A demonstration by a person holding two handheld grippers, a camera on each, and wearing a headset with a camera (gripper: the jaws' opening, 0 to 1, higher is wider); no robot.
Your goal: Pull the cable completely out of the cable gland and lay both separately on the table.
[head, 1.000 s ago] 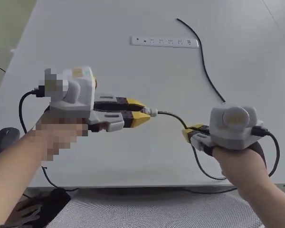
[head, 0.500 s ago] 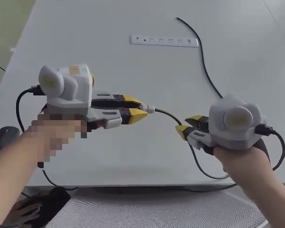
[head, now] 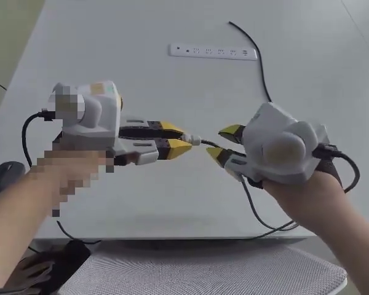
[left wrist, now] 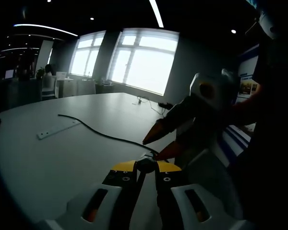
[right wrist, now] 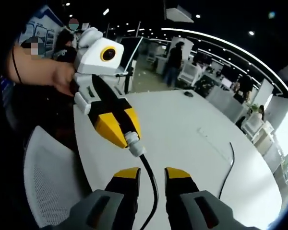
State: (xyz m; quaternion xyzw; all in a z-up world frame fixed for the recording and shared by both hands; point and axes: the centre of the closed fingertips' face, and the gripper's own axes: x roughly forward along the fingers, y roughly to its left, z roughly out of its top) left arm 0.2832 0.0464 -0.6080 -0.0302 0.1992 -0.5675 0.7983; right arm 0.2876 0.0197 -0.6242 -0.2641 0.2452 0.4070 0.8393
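Note:
My left gripper (head: 186, 140) is shut on a small white cable gland (head: 195, 141) and holds it above the table. A black cable (head: 249, 196) leaves the gland and droops past the table's front edge. My right gripper (head: 222, 144) is open just right of the gland, one yellow tip on each side of the cable. In the right gripper view the cable (right wrist: 151, 184) runs between the open right gripper (right wrist: 152, 175), with the gland (right wrist: 134, 143) just ahead in the left gripper's yellow tips. In the left gripper view the left gripper (left wrist: 145, 167) pinches the gland (left wrist: 145, 163).
A white power strip (head: 213, 53) lies at the back of the grey table (head: 141, 80), its black cord (head: 264, 86) running toward the right hand. A mesh chair seat (head: 197, 273) sits below the front edge. A dark object (head: 3, 178) is at the far left.
The right gripper has opened, let go of the cable and moved up and left, close to the gland. The left gripper has stayed nearly still.

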